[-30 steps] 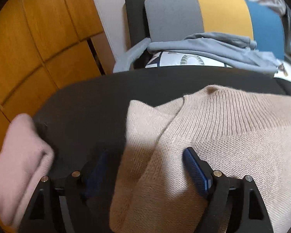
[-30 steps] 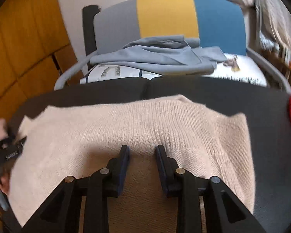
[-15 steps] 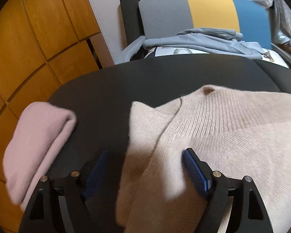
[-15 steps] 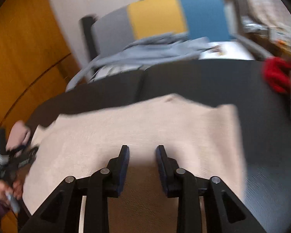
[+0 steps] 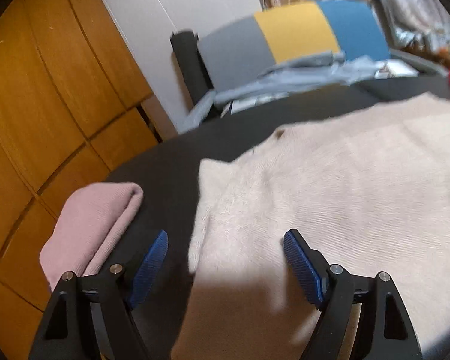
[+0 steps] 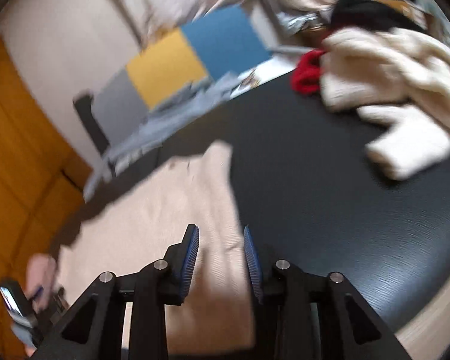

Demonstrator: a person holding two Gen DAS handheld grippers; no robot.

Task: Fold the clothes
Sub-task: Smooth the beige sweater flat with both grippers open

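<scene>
The beige knit sweater [image 5: 330,210] lies spread flat on the black table [image 6: 330,180], long axis running left to right, neckline toward the far edge. Left gripper [image 5: 225,265] hovers wide open over its left end, holding nothing. Right gripper [image 6: 220,253] is nearer the sweater's right edge, jaws narrowly parted, empty.

Both wrist cameras look forward past their own jaws, close above the dark counter [image 5: 171,162]. Each faces the striped chair [image 5: 294,33] beyond its jaws; both share the beige sweater [image 5: 330,198] lying below them.
</scene>
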